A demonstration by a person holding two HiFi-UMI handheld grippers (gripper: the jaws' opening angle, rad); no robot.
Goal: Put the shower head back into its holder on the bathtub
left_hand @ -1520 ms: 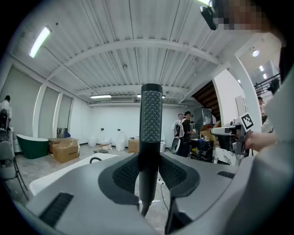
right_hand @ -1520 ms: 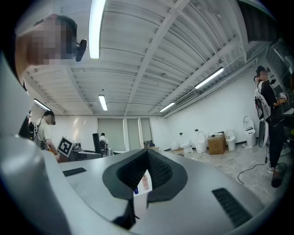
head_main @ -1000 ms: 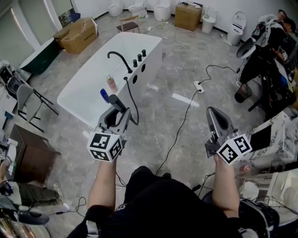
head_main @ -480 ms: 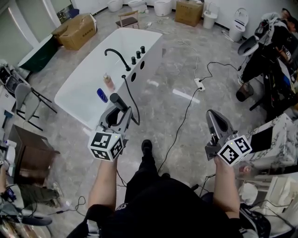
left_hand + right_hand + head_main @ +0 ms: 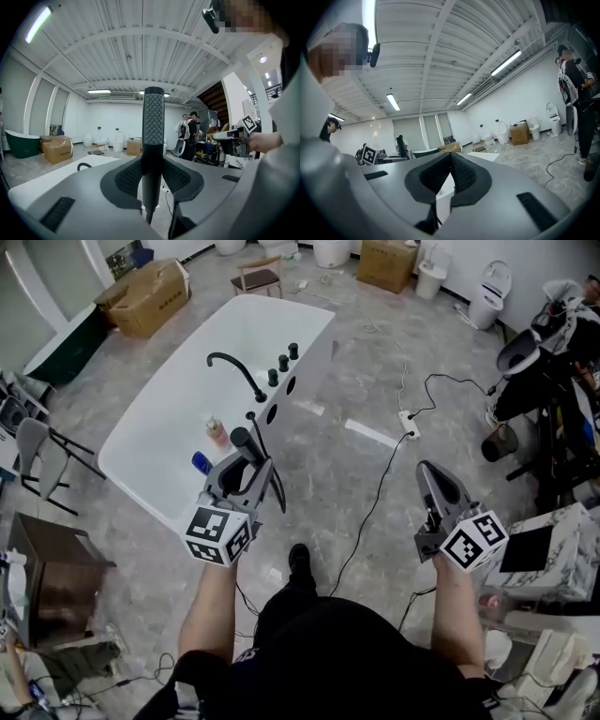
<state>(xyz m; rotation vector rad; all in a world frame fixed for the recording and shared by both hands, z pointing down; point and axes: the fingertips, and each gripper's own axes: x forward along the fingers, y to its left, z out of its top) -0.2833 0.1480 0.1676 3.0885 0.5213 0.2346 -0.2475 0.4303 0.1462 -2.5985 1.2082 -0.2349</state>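
Note:
The black shower head [image 5: 243, 440] stands upright in my left gripper [image 5: 246, 465], which is shut on its handle. In the left gripper view the shower head [image 5: 153, 122] rises between the two pads of the left gripper [image 5: 153, 176]. Its black hose [image 5: 267, 451] runs back to the rim of the white bathtub [image 5: 169, 423], near the black faucet [image 5: 234, 367] and the three knobs [image 5: 282, 362]. I hold the left gripper just short of the tub's near side. My right gripper [image 5: 427, 472] hangs over the floor to the right, shut and empty, with the right gripper [image 5: 450, 164] pads pressed together.
A pink bottle [image 5: 217, 432] and a blue one [image 5: 201, 462] lie in the tub. A cable with a power strip [image 5: 410, 423] crosses the floor on the right. A folding chair [image 5: 33, 451] and a brown cabinet [image 5: 52, 568] stand at left, cardboard boxes [image 5: 145, 296] behind.
The person has stepped towards the tub, one shoe now showing below. Both grippers came along and the tub sits closer to the left gripper. The grip on the shower head is unchanged.

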